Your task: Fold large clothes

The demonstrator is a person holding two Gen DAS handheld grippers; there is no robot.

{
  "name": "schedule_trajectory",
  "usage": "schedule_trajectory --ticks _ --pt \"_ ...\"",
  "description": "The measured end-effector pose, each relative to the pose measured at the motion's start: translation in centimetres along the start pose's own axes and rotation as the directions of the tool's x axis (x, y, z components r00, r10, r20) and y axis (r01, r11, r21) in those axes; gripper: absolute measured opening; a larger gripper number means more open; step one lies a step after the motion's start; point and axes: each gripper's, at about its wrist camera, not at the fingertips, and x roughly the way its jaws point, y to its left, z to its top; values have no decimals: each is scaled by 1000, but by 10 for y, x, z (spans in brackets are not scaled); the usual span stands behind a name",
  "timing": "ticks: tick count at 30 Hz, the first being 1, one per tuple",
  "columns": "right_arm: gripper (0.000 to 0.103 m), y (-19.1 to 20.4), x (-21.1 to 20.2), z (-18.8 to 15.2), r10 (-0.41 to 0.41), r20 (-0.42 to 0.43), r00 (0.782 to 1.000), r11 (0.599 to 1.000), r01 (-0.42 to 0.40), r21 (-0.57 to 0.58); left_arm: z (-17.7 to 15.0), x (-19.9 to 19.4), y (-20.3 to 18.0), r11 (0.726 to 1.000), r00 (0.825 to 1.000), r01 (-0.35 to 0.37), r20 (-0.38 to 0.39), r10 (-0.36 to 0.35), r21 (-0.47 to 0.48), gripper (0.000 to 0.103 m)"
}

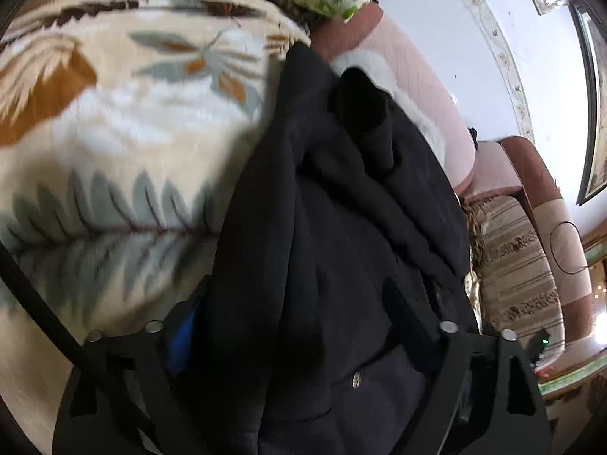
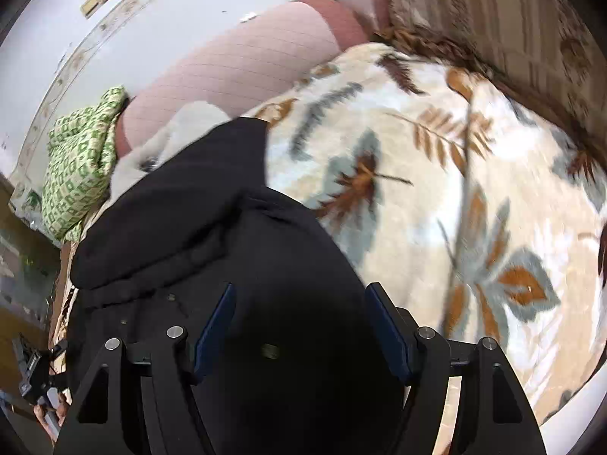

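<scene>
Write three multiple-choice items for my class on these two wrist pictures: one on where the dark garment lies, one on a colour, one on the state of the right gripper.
1. Where does the black coat lie?
A. on the leaf-print blanket
B. on a hanger
C. in a basket

2. What colour is the patterned cloth beyond the coat?
A. red and black
B. green and cream
C. plain blue

3. How does the right gripper stand?
A. shut on the coat
B. shut on nothing
C. open above the coat

Answers: 1 A, the blanket spreads out beside and under the coat. 2 B, green squares on a cream ground. 3 C, both blue pads stand apart with the coat visible between them, neither pressing on it.
</scene>
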Motion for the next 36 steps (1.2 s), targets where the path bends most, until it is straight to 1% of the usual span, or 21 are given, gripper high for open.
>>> schedule_trajectory --ticks 2,4,6,7,9,11,15,16,17,20,23,25,26,27,29,30,31,32,33,34,36 --pt "75 -6 6 -4 -11 -5 1000 1000 11 5 -5 -2 0 999 999 36 -17 -36 3 79" --pt "75 -24 7 -9 10 -12 1000 999 -9 44 -10 -5 2 996 996 85 -35 -86 -18 79" --pt "75 -38 13 -12 67 -45 997 993 -62 96 -13 -7 8 991 991 122 -49 -125 -56 79" --pt "75 -45 17 -14 121 -74 990 985 -111 129 -16 -9 11 987 988 141 -53 -146 -76 79" --pt "75 -54 23 -19 240 -128 962 958 -213 193 -20 -14 14 982 984 164 -48 -169 -96 79" --pt "75 -52 18 -22 291 -139 947 947 -264 185 -28 -22 15 974 977 199 -52 -206 -111 79" --pt "75 -41 7 -30 422 -160 892 902 -396 172 -46 -31 19 957 961 253 -81 -266 -141 79" --pt "75 -37 6 -32 439 -166 883 895 -412 171 -48 -32 21 954 957 262 -85 -276 -147 79" --pt "75 -35 5 -34 443 -171 880 893 -417 167 -53 -33 23 950 954 272 -89 -288 -155 79" --pt "75 -33 4 -40 436 -190 880 898 -411 156 -67 -31 25 932 933 313 -125 -338 -184 79" --pt "75 -33 2 -46 445 -194 874 894 -420 156 -81 -36 13 947 941 297 -132 -312 -122 79" --pt "75 -37 0 -47 481 -187 857 874 -452 176 -85 -39 4 955 948 284 -125 -293 -81 79" --pt "75 -39 -3 -47 510 -180 841 856 -478 194 -84 -39 2 958 950 280 -122 -286 -66 79" --pt "75 -44 -6 -47 550 -167 818 830 -513 220 -84 -41 -2 960 953 275 -116 -279 -52 79" --pt "75 -54 -11 -46 618 -120 777 773 -574 269 -82 -40 -4 958 951 283 -115 -287 -50 79" --pt "75 -59 -13 -46 626 -102 773 764 -581 281 -81 -38 -4 958 951 282 -118 -286 -52 79" --pt "75 -60 -13 -44 615 -101 782 771 -570 284 -79 -34 -5 961 953 272 -124 -277 -55 79" --pt "75 -63 -10 -44 585 -113 803 794 -538 282 -78 -31 -6 963 954 264 -129 -269 -59 79" --pt "75 -63 -8 -45 564 -125 816 808 -516 283 -77 -26 -6 966 956 251 -137 -258 -68 79" --pt "75 -63 -3 -49 548 -144 824 820 -496 285 -79 -23 -4 966 956 248 -142 -255 -71 79" --pt "75 -59 2 -56 530 -177 829 835 -475 278 -82 -16 -3 968 956 238 -158 -248 -75 79"
